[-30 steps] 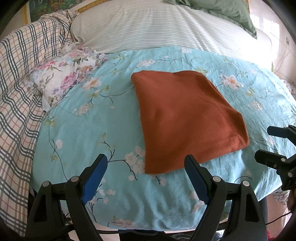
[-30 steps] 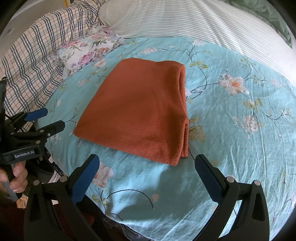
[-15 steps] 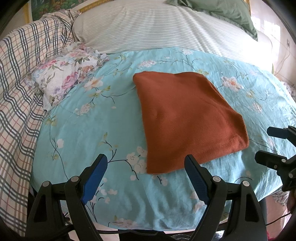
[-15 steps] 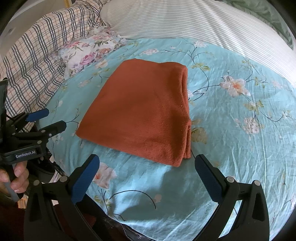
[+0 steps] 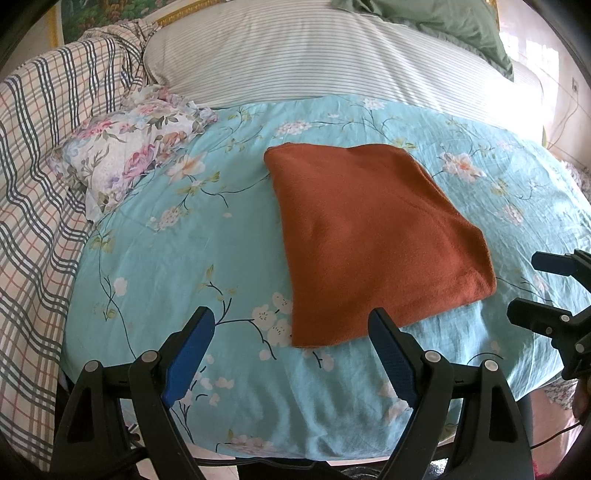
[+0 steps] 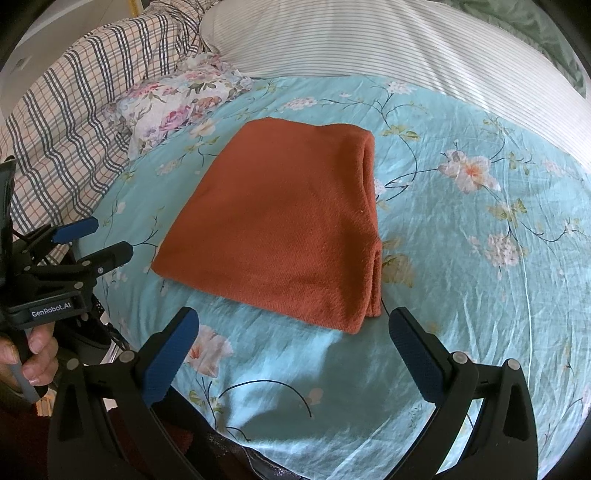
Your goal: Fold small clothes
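Observation:
A rust-orange garment (image 5: 369, 236) (image 6: 288, 221) lies folded into a flat, roughly square stack on the teal floral sheet (image 5: 207, 236) (image 6: 461, 258); its layered edge shows on the right in the right wrist view. My left gripper (image 5: 289, 325) (image 6: 105, 238) hovers open at the garment's near left corner, with nothing between its blue pads. Just short of the near right corner, my right gripper (image 6: 294, 317) (image 5: 533, 286) is also open and holds nothing. Neither touches the cloth.
A small floral pillow (image 5: 129, 147) (image 6: 177, 99) lies left of the garment, beside a plaid blanket (image 5: 40, 166) (image 6: 74, 110). Striped bedding (image 5: 314, 55) (image 6: 388, 44) and a green pillow (image 5: 443, 22) lie behind. The bed's front edge runs just under both grippers. A hand (image 6: 33, 350) grips the left handle.

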Demonstrator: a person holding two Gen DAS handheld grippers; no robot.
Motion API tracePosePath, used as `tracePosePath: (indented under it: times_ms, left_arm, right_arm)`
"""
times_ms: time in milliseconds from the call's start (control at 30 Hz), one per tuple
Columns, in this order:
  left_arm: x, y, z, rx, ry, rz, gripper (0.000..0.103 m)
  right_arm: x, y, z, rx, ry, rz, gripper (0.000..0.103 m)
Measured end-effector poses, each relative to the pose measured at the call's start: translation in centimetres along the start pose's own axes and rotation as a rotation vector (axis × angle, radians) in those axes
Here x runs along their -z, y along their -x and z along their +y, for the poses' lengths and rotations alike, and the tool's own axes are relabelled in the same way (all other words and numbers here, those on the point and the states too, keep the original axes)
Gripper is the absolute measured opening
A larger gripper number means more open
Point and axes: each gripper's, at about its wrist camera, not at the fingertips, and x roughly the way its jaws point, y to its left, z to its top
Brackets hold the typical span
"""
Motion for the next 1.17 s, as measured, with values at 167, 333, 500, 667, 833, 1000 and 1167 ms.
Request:
tracePosePath:
  times_ms: [167,333,500,667,833,1000,1167]
  left_arm:
    - [-0.2,-0.1,-0.2,0.002,-0.007,0.000,0.086]
    - [-0.7,-0.2,-0.5,0.004,-0.013,-0.005,0.086]
    - [-1.0,-0.4,-0.5,-0.002,-0.020,-0.012,0.086]
    - [-1.1,-0.3,-0.5,-0.014,-0.027,-0.021,0.086]
    - [-1.3,-0.7,-0.4,-0.015,-0.025,-0.015,0.086]
    - [-1.8,-1.2,0.0,-0.017,-0.017,-0.013,0.086]
    - [-2.2,-2.0,0.1,-0.027,-0.005,-0.007,0.086]
  right_arm:
    - [-0.2,0.0,0.2,0.004,-0.001,-0.006,0.102]
    - [-0.7,-0.1,0.1,0.006,-0.002,-0.013,0.103]
    - [-1.0,-0.3,-0.2,0.001,-0.002,-0.014,0.102]
    - [-1.1,-0.6,-0.2,-0.004,-0.002,-0.008,0.103]
    - [-1.3,-0.9,-0.4,-0.007,-0.005,-0.005,0.103]
    - [-1.8,-1.3,-1.0,-0.011,-0.011,-0.009,0.103]
    - [-2.5,-2.3,-1.8,-0.018,-0.027,-0.009,0.103]
